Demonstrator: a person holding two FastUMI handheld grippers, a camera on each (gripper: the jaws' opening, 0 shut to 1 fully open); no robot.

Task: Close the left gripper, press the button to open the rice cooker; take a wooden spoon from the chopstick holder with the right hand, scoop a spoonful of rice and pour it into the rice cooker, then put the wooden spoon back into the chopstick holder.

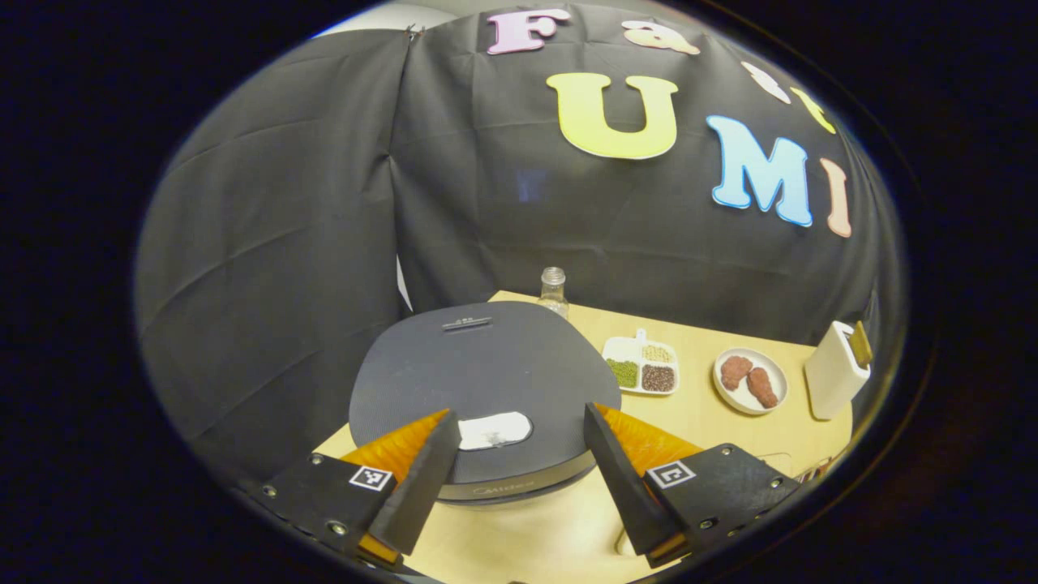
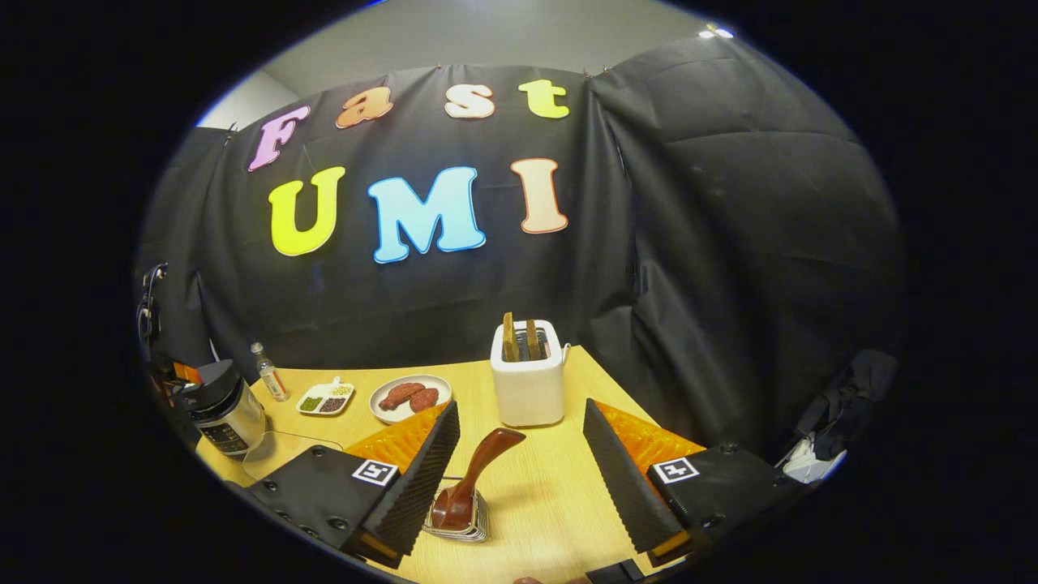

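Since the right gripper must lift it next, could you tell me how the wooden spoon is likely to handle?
The wooden spoon looks rigid and probably light. Its glossy, curved handle may slip between the fingers. It leans tilted in the chopstick holder, so it could swing once gripped.

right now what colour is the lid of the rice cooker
Dark grey, with a pale button patch near its front edge: the rice cooker lid shows best in the left gripper view.

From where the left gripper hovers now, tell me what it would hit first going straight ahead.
Most likely the rice cooker. The open left gripper points down at its closed dark lid, with the pale button lying between the two fingers. Depth is unclear, so the button or the lid around it could come first.
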